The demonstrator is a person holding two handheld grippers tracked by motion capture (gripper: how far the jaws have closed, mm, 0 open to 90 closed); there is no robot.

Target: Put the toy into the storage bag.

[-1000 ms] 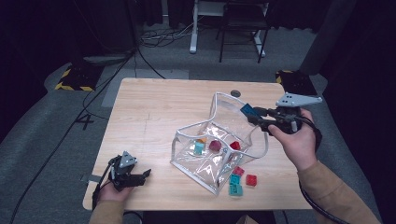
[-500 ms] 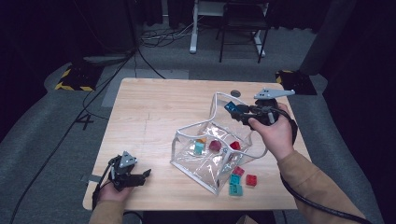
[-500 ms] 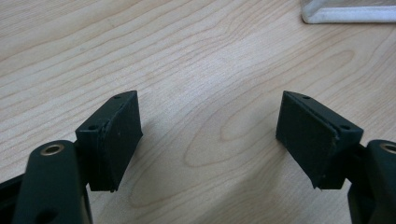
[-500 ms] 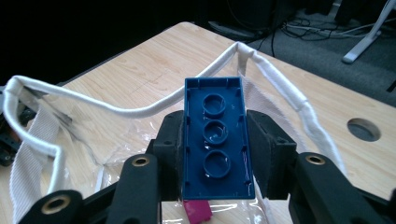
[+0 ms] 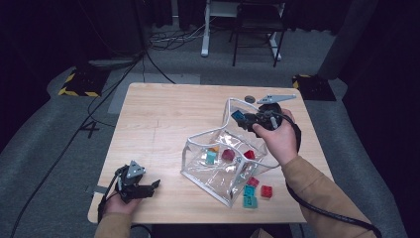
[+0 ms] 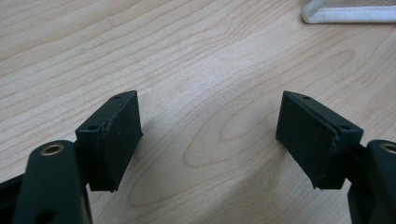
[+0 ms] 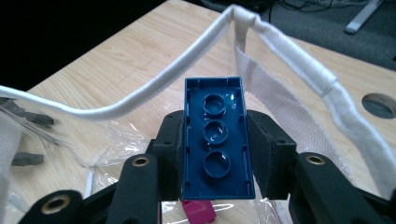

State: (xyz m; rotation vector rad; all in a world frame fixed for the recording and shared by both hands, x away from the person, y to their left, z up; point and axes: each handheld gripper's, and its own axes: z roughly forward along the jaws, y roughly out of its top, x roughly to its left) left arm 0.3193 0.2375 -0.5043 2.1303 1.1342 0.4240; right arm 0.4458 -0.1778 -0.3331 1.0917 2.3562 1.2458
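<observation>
Blue brick (image 7: pixel 215 140) clamped in right tongs (image 5: pixel 242 118) above bag (image 5: pixel 198 168).

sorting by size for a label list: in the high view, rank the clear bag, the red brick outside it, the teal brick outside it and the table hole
1. clear bag
2. teal brick
3. red brick and table hole look about alike, so they share this place

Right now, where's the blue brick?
The blue brick is clamped between the right gripper's fingers, on the table's right side in the high view, held over the white rim of the clear bag.
</observation>
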